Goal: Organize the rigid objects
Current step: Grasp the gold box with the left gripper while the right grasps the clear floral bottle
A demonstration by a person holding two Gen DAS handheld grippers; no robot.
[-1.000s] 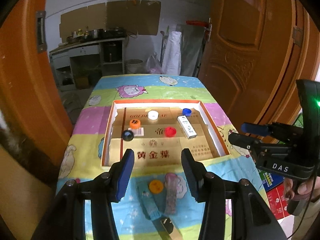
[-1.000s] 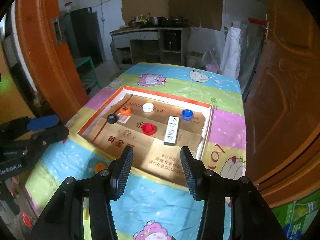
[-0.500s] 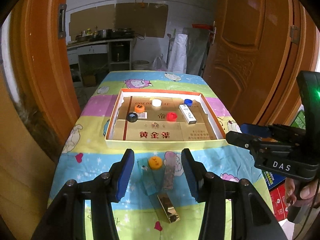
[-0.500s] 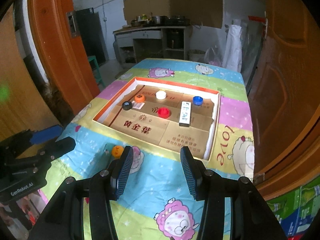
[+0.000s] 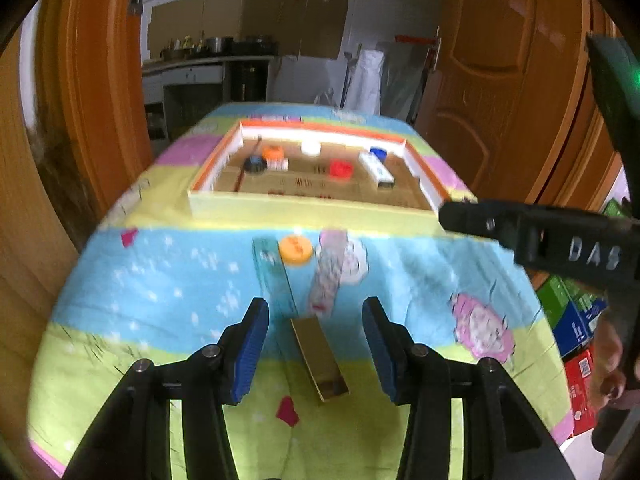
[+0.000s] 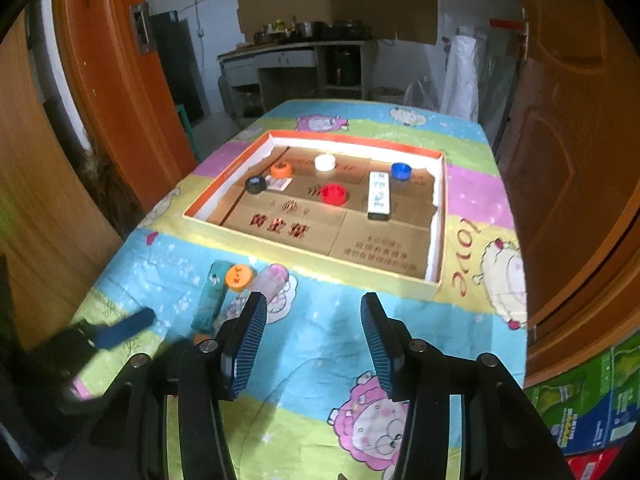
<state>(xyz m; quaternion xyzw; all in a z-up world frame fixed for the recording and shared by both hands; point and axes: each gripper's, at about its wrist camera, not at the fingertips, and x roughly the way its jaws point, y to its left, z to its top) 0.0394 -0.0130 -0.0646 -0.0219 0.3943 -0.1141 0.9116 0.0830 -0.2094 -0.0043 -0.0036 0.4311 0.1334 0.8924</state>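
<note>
left tool (image 5: 315,344) angled down, jaws apart, empty; right tool (image 6: 313,342) likewise.

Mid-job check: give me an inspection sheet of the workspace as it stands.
Surface: table under cartoon-print cloth.
Job's things: tray holds black, orange, white, red and blue caps plus a white box; outside it lie an orange cap, teal box, pink box and gold box.
Clutter: nothing seen.
Grippers: left gripper open above the gold box; right gripper open, empty.
Cables: nothing seen.
Surroundings: wooden doors, kitchen counter, cartons on the floor.
</note>
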